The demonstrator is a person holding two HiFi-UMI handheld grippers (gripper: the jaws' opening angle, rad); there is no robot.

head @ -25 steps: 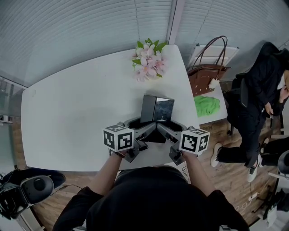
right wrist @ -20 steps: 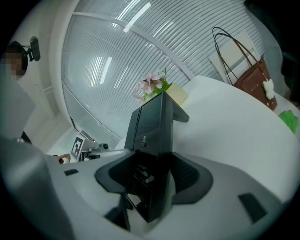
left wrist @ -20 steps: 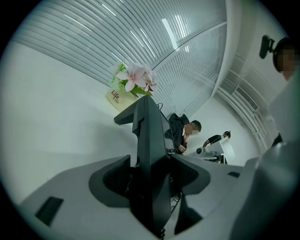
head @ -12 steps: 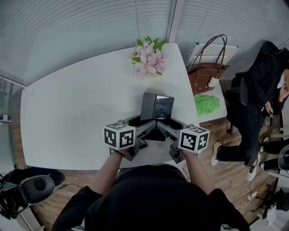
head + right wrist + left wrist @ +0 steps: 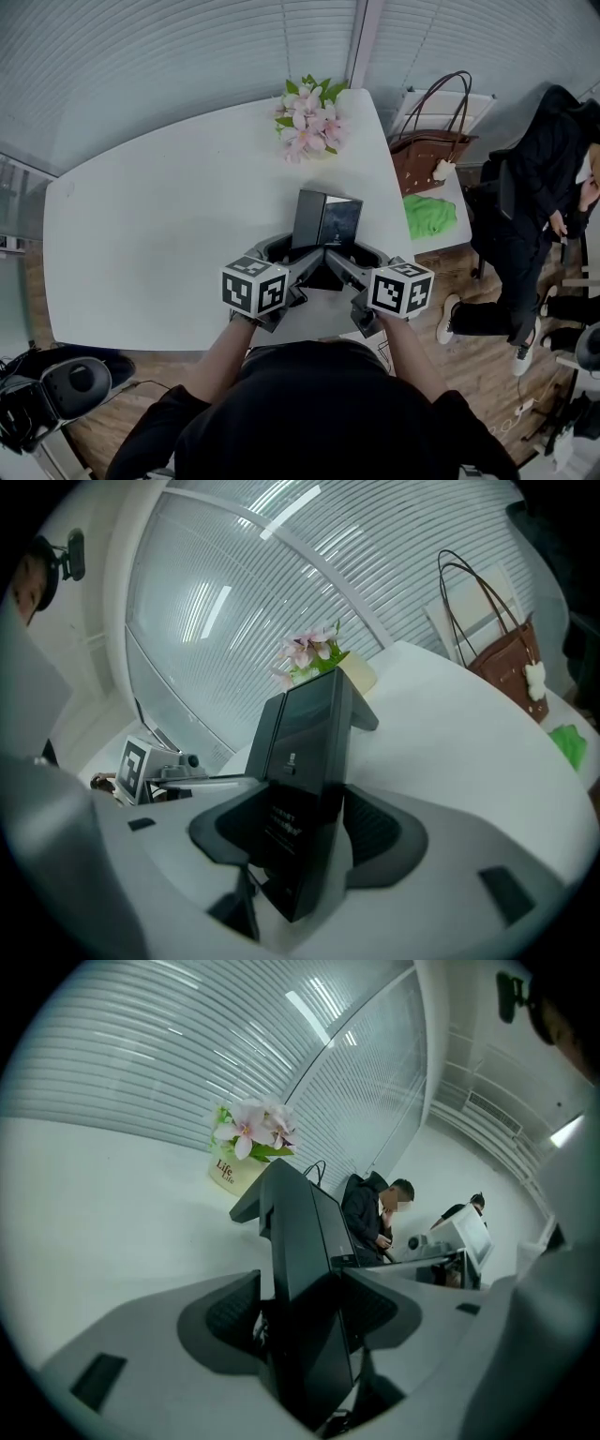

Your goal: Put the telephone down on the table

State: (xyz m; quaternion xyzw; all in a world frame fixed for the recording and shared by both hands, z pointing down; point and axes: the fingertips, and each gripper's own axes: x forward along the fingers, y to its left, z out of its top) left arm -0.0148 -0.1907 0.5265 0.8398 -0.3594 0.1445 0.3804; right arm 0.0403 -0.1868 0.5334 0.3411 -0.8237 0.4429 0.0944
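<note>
A black telephone (image 5: 325,223) stands tilted over the near edge of the white table (image 5: 169,234), with both grippers meeting at its lower end. My left gripper (image 5: 292,256) comes in from the left, and its pads press both sides of the telephone (image 5: 305,1269). My right gripper (image 5: 354,259) comes in from the right with the telephone (image 5: 305,761) between its jaws. Those jaws have just been opening, and a thin gap shows at the right pad (image 5: 375,829). Whether the telephone's base rests on the table is hidden behind the grippers.
A pot of pink flowers (image 5: 309,122) stands at the table's far edge. A brown handbag (image 5: 431,150) and a green cloth (image 5: 429,217) lie on a side surface to the right. A person in black (image 5: 534,206) sits further right.
The left gripper has rolled a little, and its marker cube has shifted slightly right. The telephone and the right gripper stay where they were.
</note>
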